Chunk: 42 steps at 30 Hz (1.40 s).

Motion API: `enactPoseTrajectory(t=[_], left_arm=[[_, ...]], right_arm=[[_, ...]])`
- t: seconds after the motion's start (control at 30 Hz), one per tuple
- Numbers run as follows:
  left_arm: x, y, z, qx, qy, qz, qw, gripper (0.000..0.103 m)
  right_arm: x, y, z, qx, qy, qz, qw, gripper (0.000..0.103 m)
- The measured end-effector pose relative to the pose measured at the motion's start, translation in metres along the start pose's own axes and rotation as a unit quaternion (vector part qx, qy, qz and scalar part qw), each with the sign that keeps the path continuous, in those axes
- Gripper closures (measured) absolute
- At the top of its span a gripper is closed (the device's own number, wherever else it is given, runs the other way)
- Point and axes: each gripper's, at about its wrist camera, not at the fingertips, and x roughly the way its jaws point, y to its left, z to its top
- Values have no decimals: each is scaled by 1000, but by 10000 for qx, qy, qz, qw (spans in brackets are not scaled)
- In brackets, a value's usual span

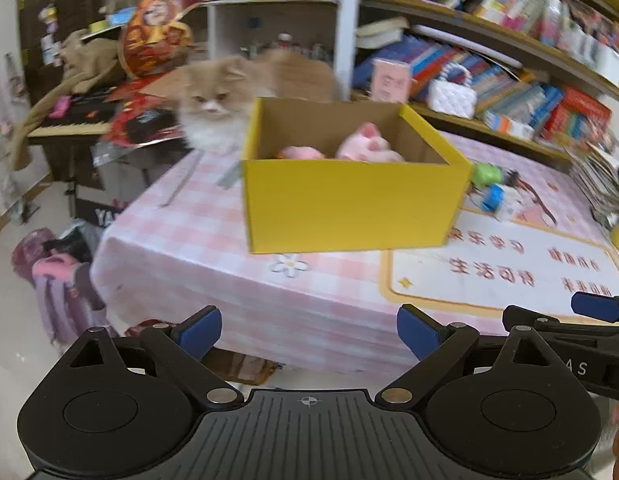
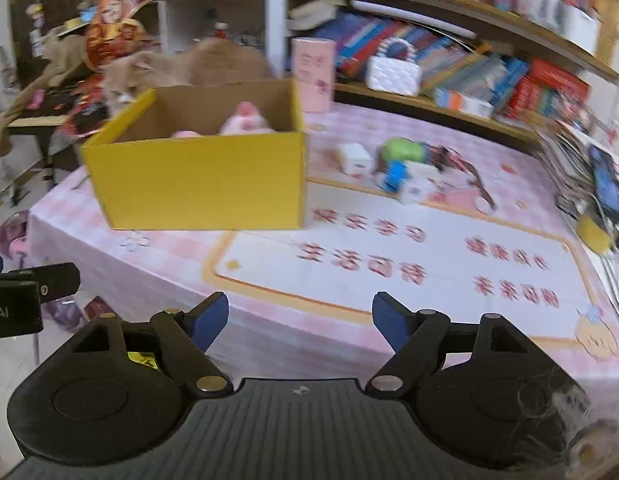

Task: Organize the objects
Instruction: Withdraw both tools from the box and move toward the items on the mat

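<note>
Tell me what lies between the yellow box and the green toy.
A small white block on the tablecloth, between yellow box and green toy; right wrist view.

Box [image 1: 349, 204]: cardboard, matt yellow outside, raw brown inside.
Tablecloth [image 2: 389, 280]: smooth printed sheet, pink check, looked faintly glossy.
Toys in box [image 1: 369, 146]: soft pink plush.
Cat [image 1: 213, 108]: long fluffy fur.
Gripper pads [image 2: 207, 318]: blue, matt, rubbery.
Gripper bodies [image 1: 305, 436]: black matt plastic, ribbed, with metal pins.
Shelves [image 2: 449, 4]: wood.
</note>
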Motion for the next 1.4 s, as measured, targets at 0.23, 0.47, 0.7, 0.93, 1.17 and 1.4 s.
enactPoseTrajectory(t=[0.23,0.47,0.7,0.93,1.17,1.4], left_arm=[[17,-38,8,427,160,-468,9979,7],[37,-86,15,800,332,-906,9921,7],[50,-125,21,1001,444,-1080,9881,7],[63,-157,26,956,587,-1027,9884,7],[77,-187,40,793,590,-814,9918,7],[100,-221,63,536,464,-552,9960,7]], right_arm=[[-4,-36,-11,474,96,-437,9979,25],[-5,-77,-18,803,198,-831,9931,23],[0,-115,-18,990,325,-1003,9895,23],[15,-146,-9,870,405,-937,9910,23],[34,-176,8,766,386,-728,9937,23],[57,-217,38,850,164,-481,9951,23]])
